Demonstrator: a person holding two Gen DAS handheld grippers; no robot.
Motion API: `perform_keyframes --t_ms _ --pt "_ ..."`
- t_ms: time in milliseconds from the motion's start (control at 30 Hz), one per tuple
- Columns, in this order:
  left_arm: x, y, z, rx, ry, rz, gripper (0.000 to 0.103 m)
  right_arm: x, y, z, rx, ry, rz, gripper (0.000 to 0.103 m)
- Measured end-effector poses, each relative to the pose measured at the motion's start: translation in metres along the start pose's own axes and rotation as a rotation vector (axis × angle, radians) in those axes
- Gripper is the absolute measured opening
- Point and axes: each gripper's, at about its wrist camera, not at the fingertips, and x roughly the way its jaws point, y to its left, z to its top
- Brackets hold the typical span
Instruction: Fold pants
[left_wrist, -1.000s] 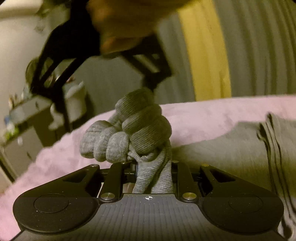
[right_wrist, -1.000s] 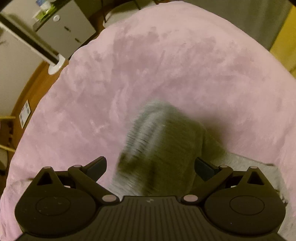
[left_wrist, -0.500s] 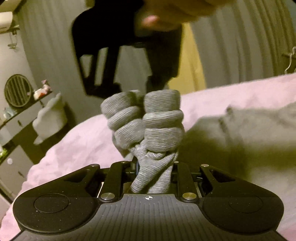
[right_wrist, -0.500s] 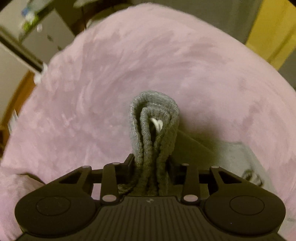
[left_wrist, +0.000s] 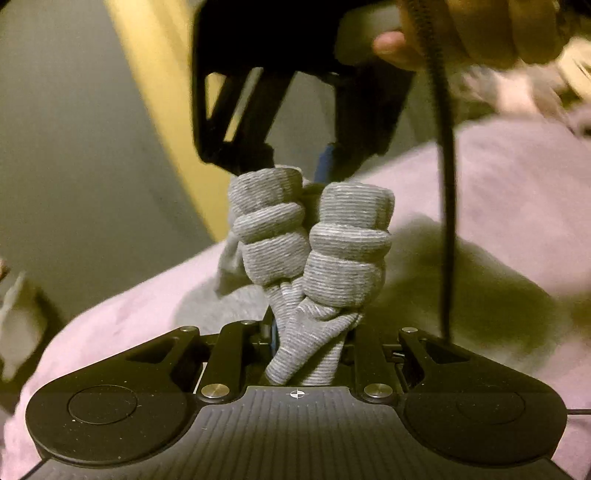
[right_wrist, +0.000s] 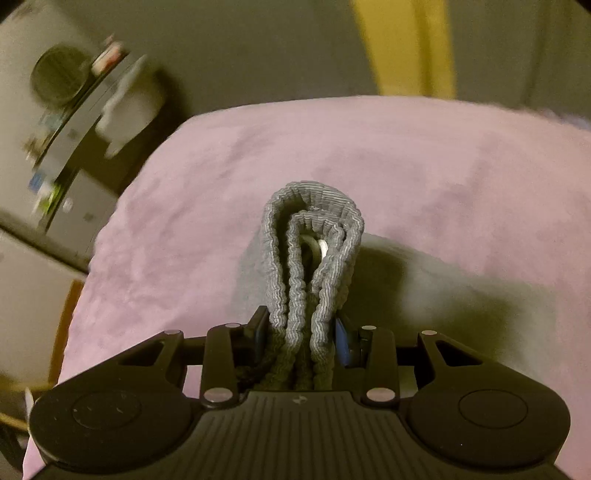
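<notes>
Grey ribbed knit — pants (left_wrist: 314, 258), bunched into thick rolled ridges, clamped in left gripper (left_wrist: 308, 332); both its jaws closed tight on the twisted neck of cloth, rolls standing up past the tips. Rest of garment trails down onto pink blanket (left_wrist: 517, 177) below and to the right, casting a dark shadow.

Left-wrist view, L to R: grey curtain w/ yellow strip (left_wrist: 159, 92); black frame of right gripper (left_wrist: 325, 162) overhead, tips touching the top of the rolls; person's hand (left_wrist: 472, 33) at top right on its handle; black cable (left_wrist: 445, 184) hanging down.

Right-wrist view, L to R: blurred shelf unit w/ round dark fan (right_wrist: 59, 75); pink blanket; pants waistband folded in several layers w/ a white cord end showing in the fold, pinched upright in right gripper — jaws just closed in from wide, now pressing the band both sides. More grey cloth lies on blanket behind.
</notes>
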Motion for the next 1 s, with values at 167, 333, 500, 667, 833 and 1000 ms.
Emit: perform_keyframes --t_ms 167,333,500,667,833,1000 --pt "0.013 -0.056 0.004 0.124 0.057 -0.059 0.023 -0.003 -0.081 -0.038 0.131 -0.021 -0.054 0.035" --pt "0.029 -0.088 0.006 0.182 0.126 -0.047 0.024 -0.001 -0.129 -0.062 0.17 -0.052 -0.054 0.035" --pt "0.034 -0.102 -0.012 0.287 0.128 -0.005 0.029 0.013 -0.176 -0.076 0.254 -0.032 -0.046 0.036" --pt "0.038 -0.111 -0.02 0.336 0.141 0.038 0.052 0.018 -0.187 -0.083 0.294 -0.016 0.008 0.074" --pt "0.042 -0.093 -0.019 0.283 0.148 -0.007 0.043 0.049 -0.192 -0.081 0.445 0.07 0.152 0.059" --pt "0.038 -0.085 -0.002 0.196 0.074 -0.001 0.03 0.033 -0.175 -0.076 0.357 -0.003 0.065 0.036"
